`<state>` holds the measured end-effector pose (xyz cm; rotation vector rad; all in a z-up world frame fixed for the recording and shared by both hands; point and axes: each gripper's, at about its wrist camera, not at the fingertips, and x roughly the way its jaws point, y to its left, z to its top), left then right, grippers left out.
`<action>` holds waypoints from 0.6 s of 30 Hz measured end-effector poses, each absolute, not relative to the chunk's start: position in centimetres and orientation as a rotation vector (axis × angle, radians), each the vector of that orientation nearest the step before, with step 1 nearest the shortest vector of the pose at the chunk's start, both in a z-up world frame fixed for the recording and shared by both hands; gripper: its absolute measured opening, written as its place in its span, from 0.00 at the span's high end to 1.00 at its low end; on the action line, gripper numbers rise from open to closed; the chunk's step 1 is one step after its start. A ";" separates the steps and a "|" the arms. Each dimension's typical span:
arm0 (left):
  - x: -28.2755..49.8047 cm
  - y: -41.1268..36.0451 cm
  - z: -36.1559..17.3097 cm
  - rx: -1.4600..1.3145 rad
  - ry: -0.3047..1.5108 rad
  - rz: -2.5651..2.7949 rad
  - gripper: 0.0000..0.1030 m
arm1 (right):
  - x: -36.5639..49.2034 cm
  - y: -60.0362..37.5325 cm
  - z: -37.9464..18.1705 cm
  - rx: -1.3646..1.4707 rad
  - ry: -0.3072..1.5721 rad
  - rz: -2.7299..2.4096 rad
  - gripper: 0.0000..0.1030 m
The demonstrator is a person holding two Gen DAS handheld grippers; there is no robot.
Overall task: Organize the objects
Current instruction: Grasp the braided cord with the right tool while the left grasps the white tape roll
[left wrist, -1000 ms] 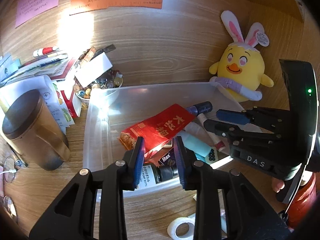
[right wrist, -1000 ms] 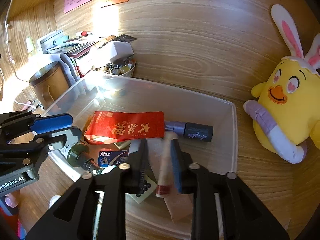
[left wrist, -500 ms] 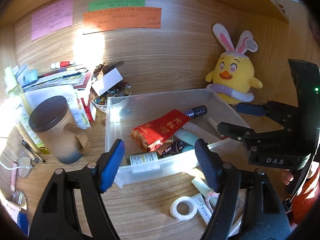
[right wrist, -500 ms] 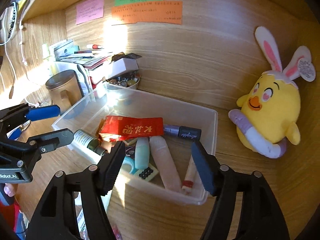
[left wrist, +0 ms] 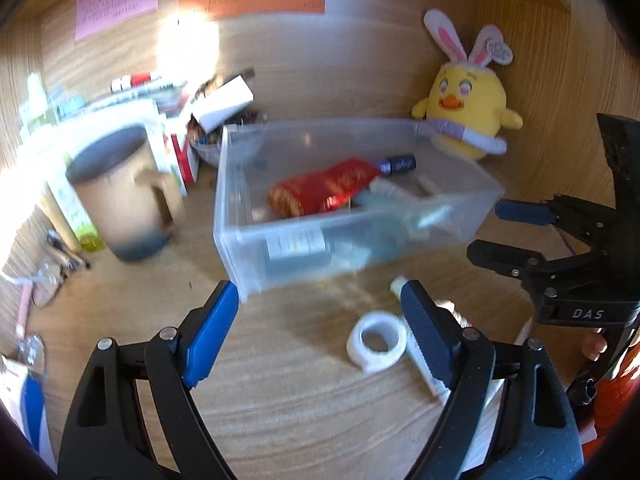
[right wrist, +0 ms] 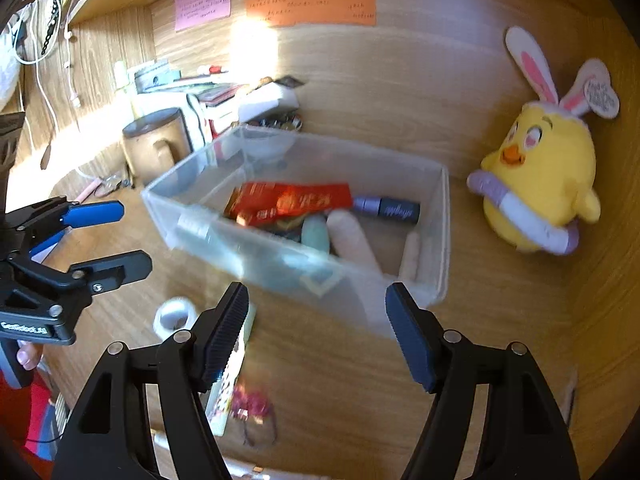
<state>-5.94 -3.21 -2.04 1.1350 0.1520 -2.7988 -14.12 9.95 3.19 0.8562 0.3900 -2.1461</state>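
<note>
Left gripper [left wrist: 320, 304] spread wide, holding nothing, touching nothing, above the desk [left wrist: 288, 392] just short of the bin [left wrist: 256, 256]. Tape roll [left wrist: 377, 341] flat on the desk between the blue pads, nearer the right-hand pad [left wrist: 426, 330], apart from both. Right gripper [right wrist: 316, 312] likewise spread wide and holding nothing, in front of the bin's near wall, not touching it. Flat white card [right wrist: 232, 376] partly behind its left finger; small pink item [right wrist: 252, 404] beside that, blurred. Bin clear plastic, on the desk; inside, red packet [right wrist: 292, 202] lying on top, dark tube [right wrist: 388, 209] just right of it, touching, pale tubes [right wrist: 352, 240] below, labelled bottle [left wrist: 296, 244] against the near wall. Left of the bin, brown mug [left wrist: 120, 196], upright, well apart from the grippers. Yellow plush chick [right wrist: 540, 184] right of the bin against the back wall. Coloured notes [right wrist: 312, 4] stuck on the wall above. Motion blur throughout both views.
</note>
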 end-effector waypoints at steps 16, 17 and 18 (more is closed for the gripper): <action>-5.8 -1.9 -5.9 1.316 0.228 -2.797 0.32 | -12.0 8.9 -1.3 0.998 0.352 -1.992 0.46; -5.8 -1.9 -6.0 1.325 0.235 -2.800 0.32 | -12.1 8.7 -1.4 1.004 0.351 -1.981 0.53; -5.7 -2.0 -6.1 1.329 0.244 -2.800 0.32 | -12.2 8.5 -1.4 1.009 0.351 -1.972 0.58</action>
